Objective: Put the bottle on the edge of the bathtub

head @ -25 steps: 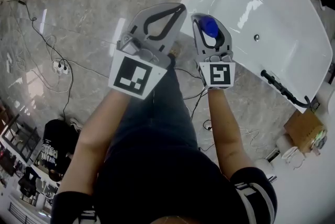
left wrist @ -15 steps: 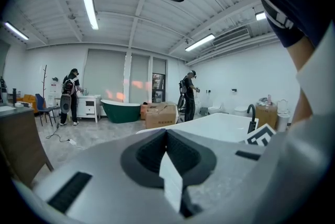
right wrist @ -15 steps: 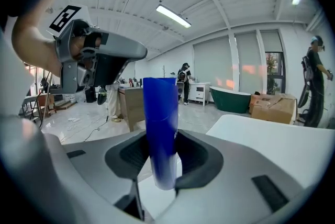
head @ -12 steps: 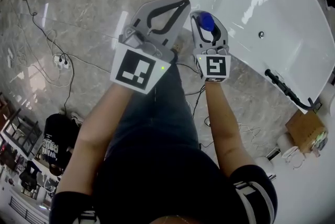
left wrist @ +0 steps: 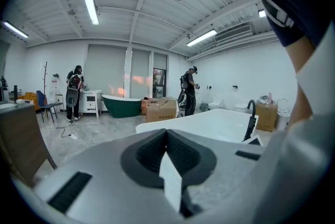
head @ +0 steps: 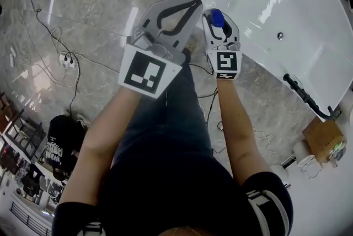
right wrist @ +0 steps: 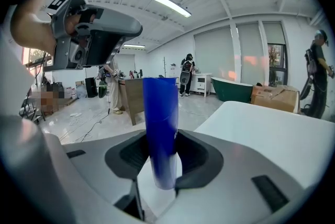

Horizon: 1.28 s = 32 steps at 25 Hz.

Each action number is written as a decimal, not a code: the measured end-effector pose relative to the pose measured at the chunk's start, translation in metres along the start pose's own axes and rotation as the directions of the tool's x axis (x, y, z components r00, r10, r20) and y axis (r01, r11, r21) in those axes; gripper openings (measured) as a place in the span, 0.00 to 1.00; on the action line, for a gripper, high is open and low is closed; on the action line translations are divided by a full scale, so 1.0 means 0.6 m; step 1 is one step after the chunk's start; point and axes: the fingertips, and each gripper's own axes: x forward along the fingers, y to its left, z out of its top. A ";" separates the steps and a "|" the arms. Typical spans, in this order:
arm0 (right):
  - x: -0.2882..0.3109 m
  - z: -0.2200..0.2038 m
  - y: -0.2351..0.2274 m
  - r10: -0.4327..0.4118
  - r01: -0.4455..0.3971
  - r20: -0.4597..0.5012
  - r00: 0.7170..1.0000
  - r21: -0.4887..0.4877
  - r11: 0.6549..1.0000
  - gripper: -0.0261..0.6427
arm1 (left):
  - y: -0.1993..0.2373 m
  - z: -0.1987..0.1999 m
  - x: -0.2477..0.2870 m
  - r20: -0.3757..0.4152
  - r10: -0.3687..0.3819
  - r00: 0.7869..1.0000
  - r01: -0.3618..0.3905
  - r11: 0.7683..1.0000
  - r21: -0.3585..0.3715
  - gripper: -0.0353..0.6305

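No legible text or labels

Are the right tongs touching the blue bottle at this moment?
Touching. In the right gripper view, the blue bottle stands upright between the right tongs, and both dark pads press against its sides with no gap.

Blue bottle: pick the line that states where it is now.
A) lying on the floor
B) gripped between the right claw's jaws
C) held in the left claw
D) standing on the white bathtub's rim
B: in the right gripper view the blue bottle stands upright between the jaws of the right claw, which press on it from both sides; it is not set down on the bathtub.
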 end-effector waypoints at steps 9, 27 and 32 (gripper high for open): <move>0.019 -0.017 0.001 0.007 -0.007 -0.010 1.000 0.019 1.000 0.28 | 0.003 -0.017 0.004 -0.017 0.002 1.000 -0.002 1.000 -0.016 0.06; 0.023 -0.018 0.019 0.051 -0.051 0.012 0.999 -0.025 0.998 0.28 | -0.003 -0.027 0.001 -0.025 0.002 1.000 -0.003 1.000 -0.030 0.06; 0.021 -0.021 0.023 0.078 -0.078 -0.002 0.997 -0.032 0.996 0.29 | -0.004 -0.027 0.002 -0.018 0.004 1.000 -0.005 0.999 -0.045 0.06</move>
